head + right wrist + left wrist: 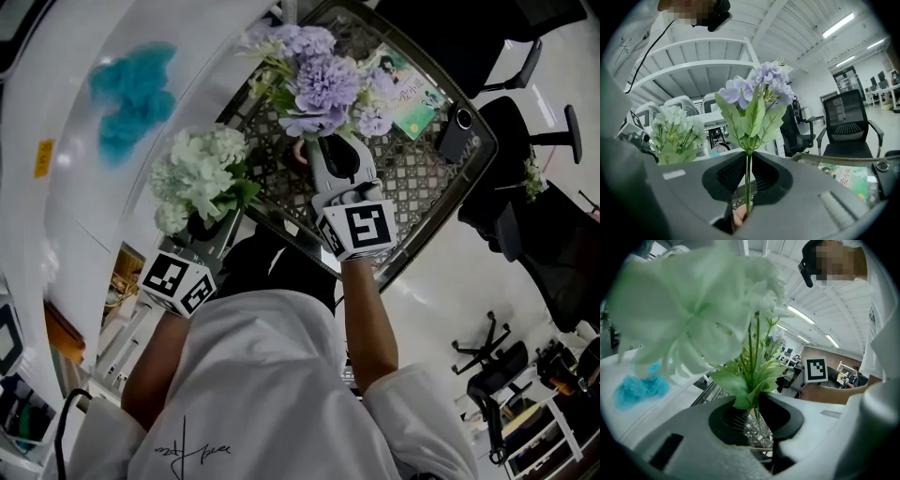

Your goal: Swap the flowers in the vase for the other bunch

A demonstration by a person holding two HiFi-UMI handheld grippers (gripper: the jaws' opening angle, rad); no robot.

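My right gripper (336, 150) (747, 176) is shut on the thin green stem of the purple flower bunch (323, 80) (757, 91), which it holds upright over the lattice table. Just below the stem's lower end I see a pinkish vase (298, 152) (737, 219), mostly hidden by the jaws. My left gripper (208, 228) (752, 404) is shut on the stems of the white-green flower bunch (197, 178) (693, 319). It holds that bunch off to the left, beside the table's edge. That bunch also shows at the left of the right gripper view (675, 133).
The glass-topped lattice table (422, 187) has a metal rim and carries a green booklet (412, 89) (851, 176) and a dark phone (457, 131). A teal fluffy thing (131, 94) (640, 390) lies on the white surface at left. Office chairs (525, 187) stand at right.
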